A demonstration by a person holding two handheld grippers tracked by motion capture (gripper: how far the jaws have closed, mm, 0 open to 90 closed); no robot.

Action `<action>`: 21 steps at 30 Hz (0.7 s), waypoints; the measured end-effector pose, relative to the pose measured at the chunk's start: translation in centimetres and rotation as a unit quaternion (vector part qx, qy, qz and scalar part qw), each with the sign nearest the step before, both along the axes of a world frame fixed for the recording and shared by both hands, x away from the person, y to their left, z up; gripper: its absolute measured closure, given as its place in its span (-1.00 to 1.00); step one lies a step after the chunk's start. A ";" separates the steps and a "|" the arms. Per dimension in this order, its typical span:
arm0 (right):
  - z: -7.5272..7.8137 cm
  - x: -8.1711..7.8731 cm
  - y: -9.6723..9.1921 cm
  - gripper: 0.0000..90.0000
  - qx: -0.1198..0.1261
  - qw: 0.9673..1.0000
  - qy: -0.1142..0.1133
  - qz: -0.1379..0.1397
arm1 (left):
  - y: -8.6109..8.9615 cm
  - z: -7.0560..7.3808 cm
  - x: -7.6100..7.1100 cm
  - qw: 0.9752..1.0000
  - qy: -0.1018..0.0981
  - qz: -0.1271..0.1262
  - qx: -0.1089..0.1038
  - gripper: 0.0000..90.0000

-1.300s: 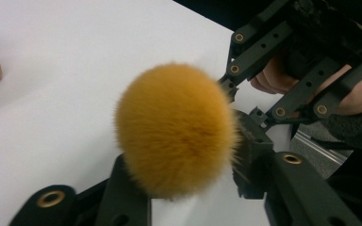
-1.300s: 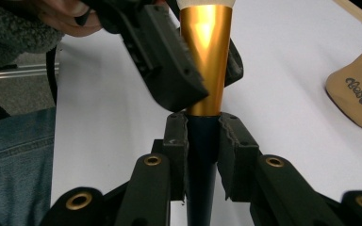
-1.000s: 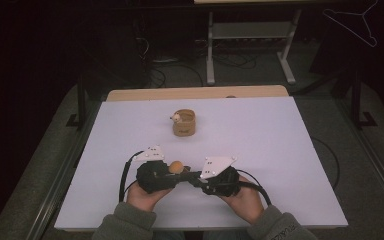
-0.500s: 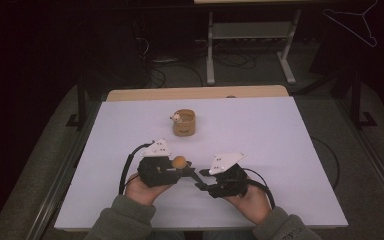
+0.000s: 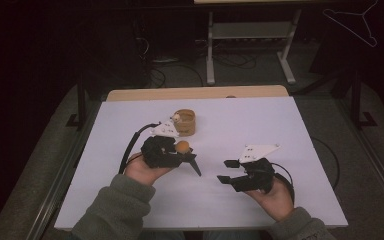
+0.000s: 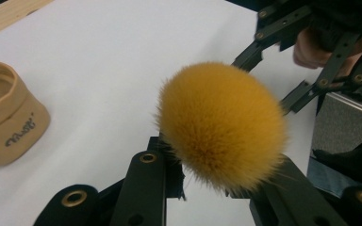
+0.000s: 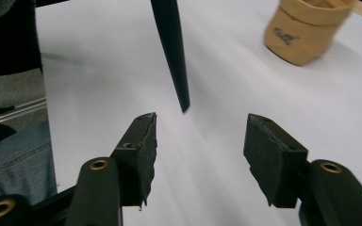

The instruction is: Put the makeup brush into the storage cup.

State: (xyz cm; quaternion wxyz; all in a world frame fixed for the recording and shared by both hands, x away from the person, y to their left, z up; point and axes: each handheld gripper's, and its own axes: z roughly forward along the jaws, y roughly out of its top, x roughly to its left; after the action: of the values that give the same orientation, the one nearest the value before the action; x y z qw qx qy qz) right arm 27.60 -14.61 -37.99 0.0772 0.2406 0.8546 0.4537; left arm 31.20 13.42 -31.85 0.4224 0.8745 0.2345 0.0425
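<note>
While the left gripper (image 5: 177, 152) clamps a brush (image 6: 221, 125) above the white table (image 5: 260, 125), the right gripper (image 5: 227, 171) stands apart with nothing between its jaws, which have just been opening.

Its orange bristle head sits above the left jaws and its dark pointed handle (image 7: 172, 52) slants down toward the table's near middle. A tan fabric pouch (image 5: 184, 122) stands upright nearer the far edge, just beyond the left gripper. Beyond the table, cables, a metal stand (image 5: 250, 42) and a wire hanger (image 5: 352, 22) sit in a dim room.
</note>
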 end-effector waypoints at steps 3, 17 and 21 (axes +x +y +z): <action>0.0 0.1 -1.1 -0.08 0.003 1.000 0.000 -0.011 | -0.1 0.2 0.8 1.000 0.008 0.002 0.004 0.62; -0.1 0.5 -3.2 -0.14 0.002 0.999 0.004 -0.035 | 0.2 1.3 3.7 1.000 0.017 0.021 0.011 0.62; -0.1 0.6 -3.2 -0.18 0.000 0.999 0.008 -0.038 | 0.3 1.8 4.3 0.999 0.014 0.022 0.017 0.62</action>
State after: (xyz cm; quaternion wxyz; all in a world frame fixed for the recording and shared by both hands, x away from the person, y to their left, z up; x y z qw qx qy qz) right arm 28.20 -17.86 -38.08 0.0871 0.2765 0.8454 0.4487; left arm 35.50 13.67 -30.08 0.4027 0.8767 0.2594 0.0434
